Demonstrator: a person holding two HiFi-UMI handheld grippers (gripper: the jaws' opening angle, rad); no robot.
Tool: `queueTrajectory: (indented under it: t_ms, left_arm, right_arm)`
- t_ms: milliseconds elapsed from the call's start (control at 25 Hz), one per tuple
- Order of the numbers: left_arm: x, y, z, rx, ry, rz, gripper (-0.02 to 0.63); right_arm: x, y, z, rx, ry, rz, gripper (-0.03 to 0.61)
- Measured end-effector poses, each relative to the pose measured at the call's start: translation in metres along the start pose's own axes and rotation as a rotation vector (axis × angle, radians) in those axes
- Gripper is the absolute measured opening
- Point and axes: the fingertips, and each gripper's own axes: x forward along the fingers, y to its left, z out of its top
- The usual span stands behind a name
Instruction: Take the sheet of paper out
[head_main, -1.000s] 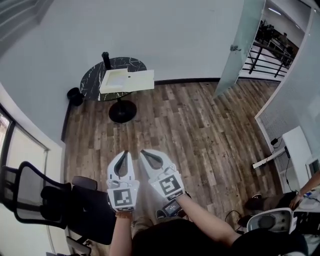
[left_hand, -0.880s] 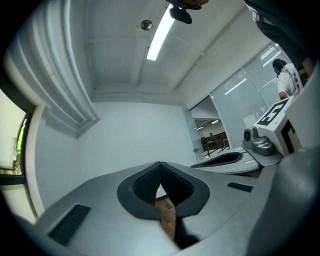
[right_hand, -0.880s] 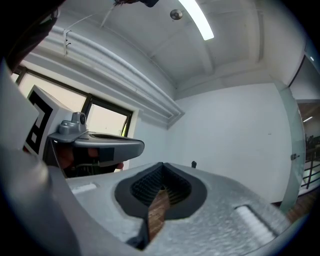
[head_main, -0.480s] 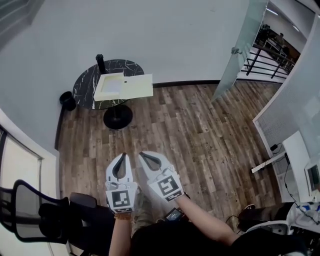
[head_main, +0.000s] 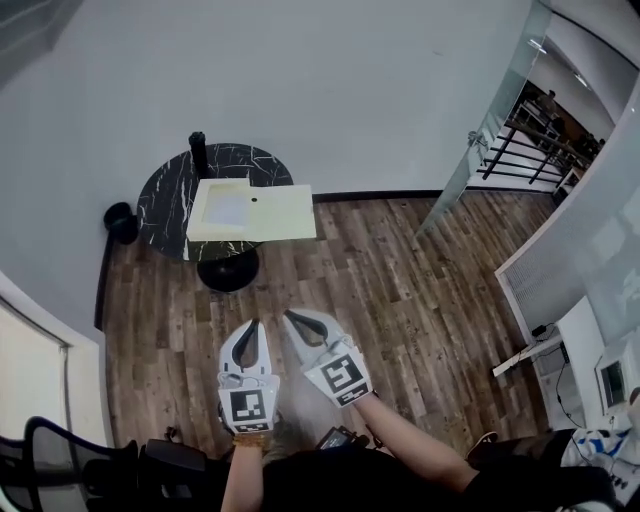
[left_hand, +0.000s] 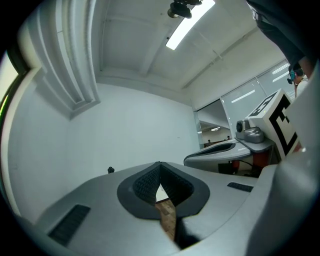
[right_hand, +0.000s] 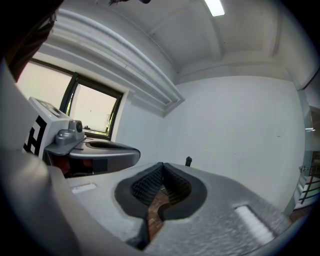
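On a round black marble table (head_main: 165, 195) by the far wall lies an open cream folder or box (head_main: 270, 214) with a pale sheet of paper (head_main: 227, 209) in its left half. My left gripper (head_main: 247, 325) and right gripper (head_main: 290, 319) are held side by side over the wooden floor, well short of the table. Both are shut with nothing between their jaws. In the left gripper view the gripper (left_hand: 160, 165) points toward the wall, and the right gripper (right_hand: 162, 165) does the same in its own view.
A black bottle (head_main: 198, 151) stands at the table's back edge. A small black bin (head_main: 120, 220) sits on the floor left of the table. An office chair (head_main: 60, 460) is at the lower left. A glass door (head_main: 480, 140) and white furniture (head_main: 590, 350) stand at the right.
The view has advanced toward the table, which now looks nearer and more central. The office chair has slid out to the lower left. Both grippers stay shut and side by side.
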Motion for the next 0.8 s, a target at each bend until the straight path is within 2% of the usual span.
queueTrajectory:
  t_ms: [160,400,600,800]
  left_arm:
    - [0.029,0.046,-0.009,-0.011,-0.006,0.004,-0.002]
    - [0.074,0.100,-0.025,-0.069,-0.017,0.015,-0.002]
    - [0.103,0.117,-0.014,-0.087,-0.046,-0.009,-0.002]
    - [0.122,0.129,-0.034,-0.097,-0.032,-0.025,-0.002]
  right_arm:
    - [0.055,-0.017,-0.003,0.000,0.019,-0.014,-0.002]
    - [0.116,-0.038,-0.002,-0.011,0.035,-0.057,-0.003]
    - [0.144,-0.049,0.000,-0.023,0.045,-0.057,-0.002]
    - [0.166,-0.078,-0.018,-0.015,0.073,-0.095,-0.002]
